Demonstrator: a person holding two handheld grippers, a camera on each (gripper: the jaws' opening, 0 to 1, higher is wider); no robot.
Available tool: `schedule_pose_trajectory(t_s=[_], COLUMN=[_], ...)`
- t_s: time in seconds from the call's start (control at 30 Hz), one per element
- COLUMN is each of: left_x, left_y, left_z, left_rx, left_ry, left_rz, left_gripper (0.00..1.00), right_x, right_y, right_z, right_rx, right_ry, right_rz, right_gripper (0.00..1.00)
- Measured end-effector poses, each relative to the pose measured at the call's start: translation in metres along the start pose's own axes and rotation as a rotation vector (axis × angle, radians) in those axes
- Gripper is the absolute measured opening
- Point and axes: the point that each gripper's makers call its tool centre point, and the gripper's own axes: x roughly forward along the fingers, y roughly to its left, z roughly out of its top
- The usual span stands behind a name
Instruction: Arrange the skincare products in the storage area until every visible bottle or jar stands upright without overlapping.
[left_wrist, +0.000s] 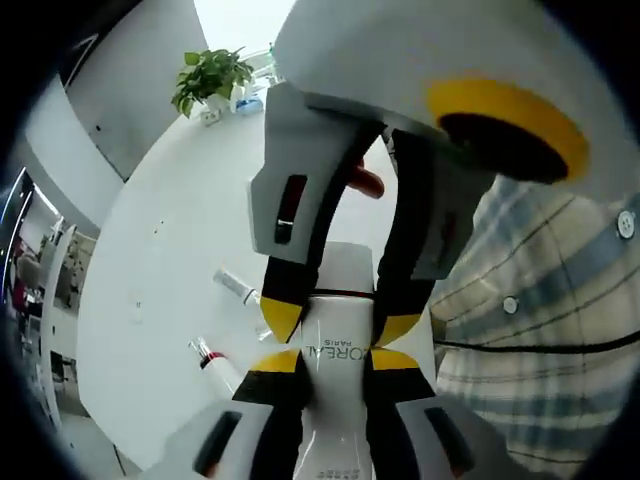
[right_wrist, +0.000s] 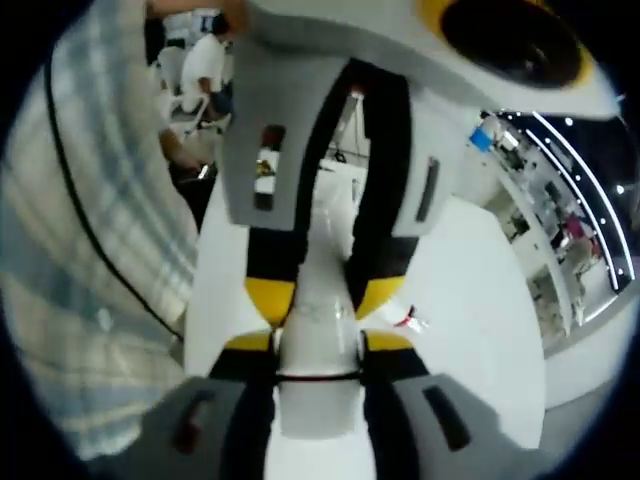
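Observation:
A white L'Oreal bottle (left_wrist: 338, 345) is held in the air between both grippers, above the white table (left_wrist: 170, 260). In the left gripper view my left gripper (left_wrist: 335, 362) rises from below, shut on the bottle's printed body, while my right gripper (left_wrist: 340, 320) comes down from above and is shut on the bottle's upper part. In the right gripper view the same white bottle (right_wrist: 318, 330) sits between my right gripper (right_wrist: 318, 345) below and my left gripper (right_wrist: 325, 298) above. A small clear bottle (left_wrist: 238, 287) and a red-capped white tube (left_wrist: 212, 357) lie on the table.
A person's plaid shirt (left_wrist: 545, 300) is close on the right, and the same plaid shirt (right_wrist: 90, 250) fills the left of the right gripper view. A potted plant (left_wrist: 210, 78) stands at the table's far end. A small red-tipped item (right_wrist: 410, 321) lies on the table (right_wrist: 470, 300).

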Motion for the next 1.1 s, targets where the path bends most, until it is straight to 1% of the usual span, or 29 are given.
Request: schedule_pose_trajectory(t_s=[0.1,0.23,0.4,0.47,0.53,0.57,0.7,0.8,0.9,1.1], left_x=[0.001,0.003,0.003,0.003,0.005,0.006,0.007,0.008,0.010,0.020], left_y=[-0.001,-0.002,-0.002,-0.002,-0.003,-0.001,0.000,0.002,0.002,-0.002], left_z=[0.002,0.004,0.008,0.009,0.008,0.009,0.007,0.004,0.000,-0.010], left_rx=[0.012,0.025,0.036,0.050,0.053,0.062,0.083,0.082,0.075,0.052], left_ry=[0.005,0.006,-0.005,-0.017,-0.027,-0.038,-0.054,-0.084,-0.097,-0.102], left_rz=[-0.001,-0.007,-0.008,-0.004,-0.008,0.004,0.022,0.038,0.043,0.052], left_gripper=[0.21,0.21,0.21,0.22,0.22,0.22,0.24,0.26,0.28,0.29], right_x=[-0.001,-0.001,-0.006,-0.007,-0.007,-0.007,-0.006,-0.004,-0.001,0.010], right_y=[0.001,0.002,-0.001,-0.002,-0.002,-0.003,-0.005,-0.007,-0.005,0.003], right_z=[-0.003,-0.010,-0.013,-0.014,-0.014,-0.016,-0.015,-0.013,-0.011,-0.012], right_rx=[0.004,-0.023,-0.021,-0.024,-0.020,-0.029,-0.053,-0.073,-0.092,-0.142], right_ry=[0.006,0.026,0.024,0.021,0.022,0.028,0.030,0.025,0.028,0.065], right_rz=[-0.014,-0.036,-0.062,-0.075,-0.072,-0.084,-0.098,-0.105,-0.097,-0.049], right_gripper=[0.32,0.32,0.31,0.30,0.30,0.29,0.29,0.29,0.29,0.29])
